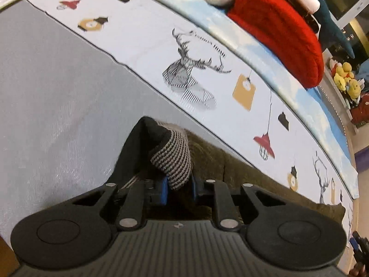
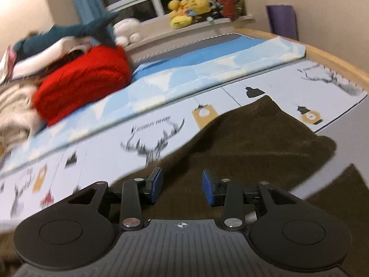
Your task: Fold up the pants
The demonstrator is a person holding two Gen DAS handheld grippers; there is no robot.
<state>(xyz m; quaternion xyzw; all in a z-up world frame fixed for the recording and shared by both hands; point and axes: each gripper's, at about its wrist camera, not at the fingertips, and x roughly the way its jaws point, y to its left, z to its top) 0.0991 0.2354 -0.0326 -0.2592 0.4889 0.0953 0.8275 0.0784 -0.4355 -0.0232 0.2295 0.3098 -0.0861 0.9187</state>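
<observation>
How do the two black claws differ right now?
The left gripper is shut on the pants' striped waistband; the right gripper is open and holds nothing. The left lifts cloth off the bed; the right hovers over the flat brown pants. Both have blue pads.

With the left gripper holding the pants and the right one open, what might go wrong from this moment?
1. The left gripper pinches only the striped waistband of the pants; a pull may slip it free.
2. The right gripper is open above the cloth, so only one side is held and the fold may go crooked.
3. The right view is blurred, which suggests quick motion.
</observation>
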